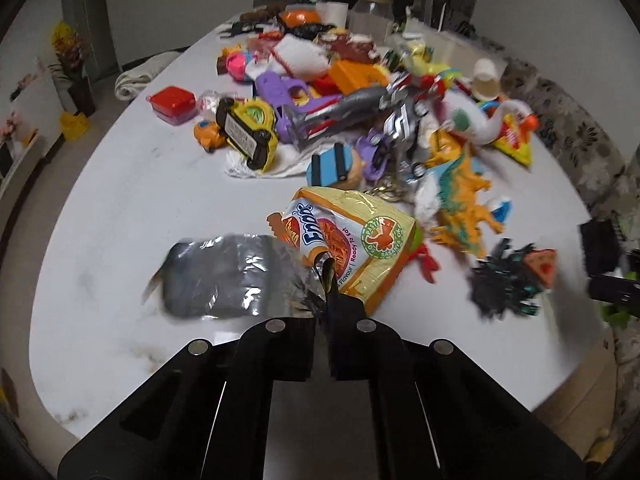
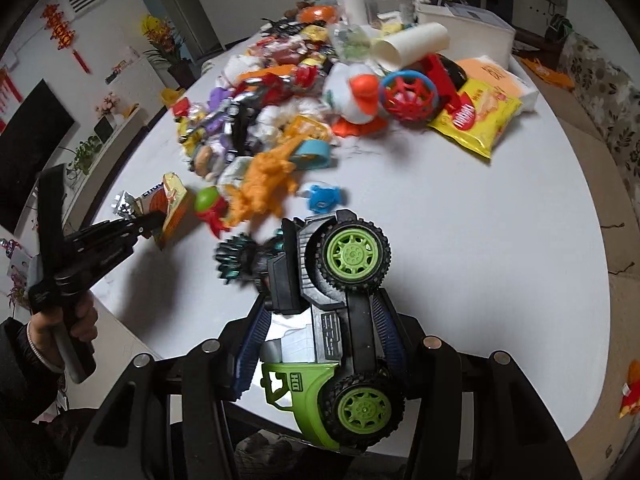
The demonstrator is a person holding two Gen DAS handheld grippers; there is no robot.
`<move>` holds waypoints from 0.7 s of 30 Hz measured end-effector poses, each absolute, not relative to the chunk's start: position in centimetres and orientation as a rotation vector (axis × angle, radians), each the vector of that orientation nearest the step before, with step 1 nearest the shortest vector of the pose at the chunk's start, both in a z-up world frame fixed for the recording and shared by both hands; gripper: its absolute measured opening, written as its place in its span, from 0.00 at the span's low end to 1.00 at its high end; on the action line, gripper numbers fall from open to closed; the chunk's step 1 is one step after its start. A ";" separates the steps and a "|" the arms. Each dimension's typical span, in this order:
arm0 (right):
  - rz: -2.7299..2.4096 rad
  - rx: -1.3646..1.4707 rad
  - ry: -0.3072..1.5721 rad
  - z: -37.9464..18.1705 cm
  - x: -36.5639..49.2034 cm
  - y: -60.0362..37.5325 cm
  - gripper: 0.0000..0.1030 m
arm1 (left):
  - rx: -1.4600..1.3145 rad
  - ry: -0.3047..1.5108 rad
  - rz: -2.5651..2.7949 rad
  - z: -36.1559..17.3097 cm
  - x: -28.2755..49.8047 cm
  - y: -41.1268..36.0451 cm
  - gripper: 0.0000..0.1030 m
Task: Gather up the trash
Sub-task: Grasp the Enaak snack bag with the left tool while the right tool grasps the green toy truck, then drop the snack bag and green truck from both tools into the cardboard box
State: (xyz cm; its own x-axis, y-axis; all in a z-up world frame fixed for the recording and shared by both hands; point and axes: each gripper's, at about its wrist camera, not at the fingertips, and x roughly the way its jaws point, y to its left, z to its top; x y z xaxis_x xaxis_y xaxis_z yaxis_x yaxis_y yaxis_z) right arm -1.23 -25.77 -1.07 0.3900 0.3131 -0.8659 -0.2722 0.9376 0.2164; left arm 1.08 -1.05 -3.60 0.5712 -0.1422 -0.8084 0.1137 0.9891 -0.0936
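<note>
My left gripper (image 1: 326,300) is shut on the silver torn edge of a yellow-orange snack wrapper (image 1: 356,236), which lies on the white table (image 1: 140,208) beside a crumpled silver wrapper (image 1: 228,276). The left gripper also shows in the right wrist view (image 2: 154,220), pinching the same wrapper (image 2: 172,208). My right gripper (image 2: 320,312) is shut on a green and black toy truck (image 2: 332,320), held on its side above the table's near edge. A yellow chip bag (image 2: 476,120) lies at the far right of the pile.
A dense pile of toys runs up the table's middle: an orange dinosaur (image 2: 268,184), a white duck (image 2: 356,96), a yellow toy car (image 1: 248,132), a red box (image 1: 173,104), a black spiky toy (image 1: 504,280). A glass jar (image 1: 370,10) stands at the back.
</note>
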 end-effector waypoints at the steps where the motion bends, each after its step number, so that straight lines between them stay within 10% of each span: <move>1: 0.380 0.043 1.105 -0.8 -1.2 -25.5 0.51 | -0.037 0.934 -0.172 -2.7 0.1 -0.9 0.04; 13: 0.713 0.008 1.254 -1.1 -11.5 -23.6 0.51 | 0.178 1.013 -0.472 -0.5 -15.3 -4.2 0.06; 16: 0.733 -0.028 1.335 -5.1 -12.6 -22.8 0.57 | 0.235 1.083 -0.491 -4.0 -16.6 -5.4 0.46; 17: 0.749 -0.026 1.353 -6.7 -12.6 -22.6 0.64 | 0.250 1.108 -0.476 -5.5 -16.7 -5.7 0.74; 18: 0.737 -0.046 1.358 -8.6 -12.7 -22.3 0.79 | 0.257 1.131 -0.465 -6.6 -16.7 -5.9 0.80; 21: 0.710 -0.099 1.410 -11.1 -12.8 -22.3 0.72 | 0.299 1.208 -0.430 -10.1 -16.5 -6.1 0.81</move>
